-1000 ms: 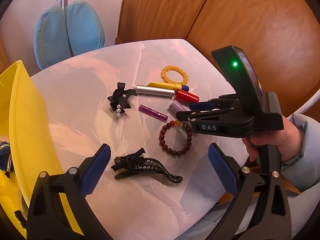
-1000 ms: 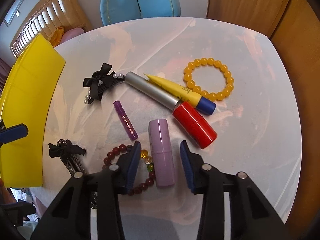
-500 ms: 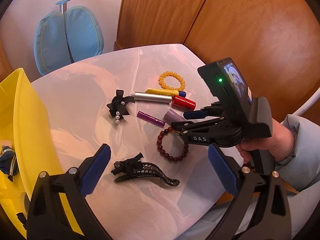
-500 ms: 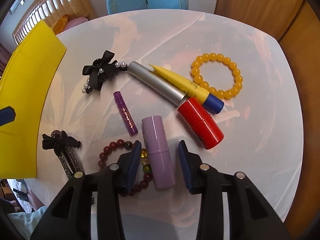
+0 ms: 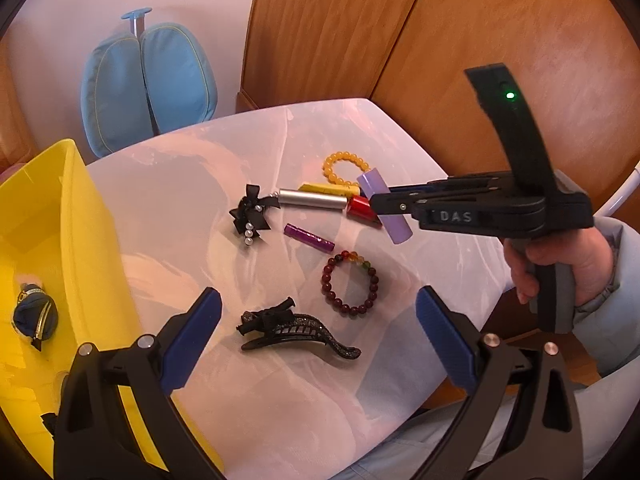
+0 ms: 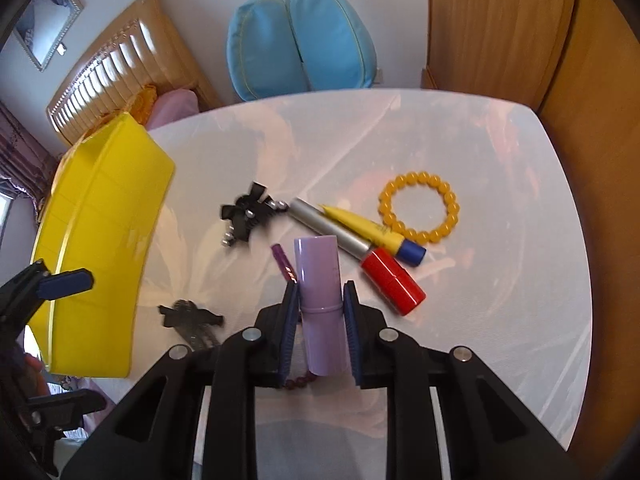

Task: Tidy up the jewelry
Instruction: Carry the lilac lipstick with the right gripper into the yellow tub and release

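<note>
The white worktop (image 6: 500,264) carries a yellow bin (image 6: 100,248) at its left edge. The right tongs (image 6: 320,320) are clenched on a lilac tube (image 6: 320,292), lifted above the worktop. The left tongs (image 5: 316,332) hang released over a black hair clip (image 5: 296,330) beside a dark red bracelet (image 5: 352,284).

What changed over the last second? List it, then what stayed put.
The right claw shut on the lilac tube and lifted it off the table; in the left wrist view it hangs above the red tube. The left claw stayed open over the black hair clip. The bracelets, bow and other tubes kept their places.
</note>
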A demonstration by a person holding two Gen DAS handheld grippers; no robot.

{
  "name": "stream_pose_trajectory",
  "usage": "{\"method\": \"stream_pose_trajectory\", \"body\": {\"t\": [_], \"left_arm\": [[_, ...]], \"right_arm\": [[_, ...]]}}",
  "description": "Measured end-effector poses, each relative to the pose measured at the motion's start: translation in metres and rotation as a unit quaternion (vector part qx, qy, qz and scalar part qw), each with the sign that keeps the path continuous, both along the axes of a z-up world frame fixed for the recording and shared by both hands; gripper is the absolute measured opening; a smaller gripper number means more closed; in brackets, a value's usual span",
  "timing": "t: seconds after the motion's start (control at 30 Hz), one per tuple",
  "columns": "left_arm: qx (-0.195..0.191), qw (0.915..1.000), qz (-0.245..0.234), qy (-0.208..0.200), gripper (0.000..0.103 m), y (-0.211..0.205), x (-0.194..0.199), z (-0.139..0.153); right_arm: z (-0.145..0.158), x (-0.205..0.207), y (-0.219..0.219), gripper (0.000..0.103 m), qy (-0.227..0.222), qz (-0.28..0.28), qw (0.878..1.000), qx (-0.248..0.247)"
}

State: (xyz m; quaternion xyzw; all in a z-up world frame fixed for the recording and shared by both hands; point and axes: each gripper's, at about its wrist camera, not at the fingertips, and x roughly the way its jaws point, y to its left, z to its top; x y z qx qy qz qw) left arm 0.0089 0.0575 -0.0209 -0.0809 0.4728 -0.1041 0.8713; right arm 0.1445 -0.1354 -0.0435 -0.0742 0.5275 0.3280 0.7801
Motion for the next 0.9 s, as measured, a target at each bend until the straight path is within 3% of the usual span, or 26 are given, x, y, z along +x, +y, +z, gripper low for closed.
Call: {"method": "stream_pose_trajectory", "body": {"t": [0.23,0.47,0.67,0.9], "left_arm": [[0.025,0.9953,0.073,-0.059,0.095,0.052,-0.039,0.042],[0.072,0.9760,0.191,-0.075,0.095,0.132,-0.105,0.061],[0.083,0.9596,0.264,-0.053,0.095,0.195,-0.151,0.055],[0.098,0.9642,0.246,-0.011,0.095,0.246,-0.135,0.033]], "right_arm": [[0.069,-0.039,0.069,0.024,-0.054,0.090,0.992,0.072],[0.102,-0.086,0.150,0.024,-0.074,0.204,0.970,0.107],[0.091,-0.122,0.222,0.024,-0.060,0.279,0.954,0.087],[0.034,-0.139,0.306,0.024,-0.045,0.304,0.951,-0.008]]}}
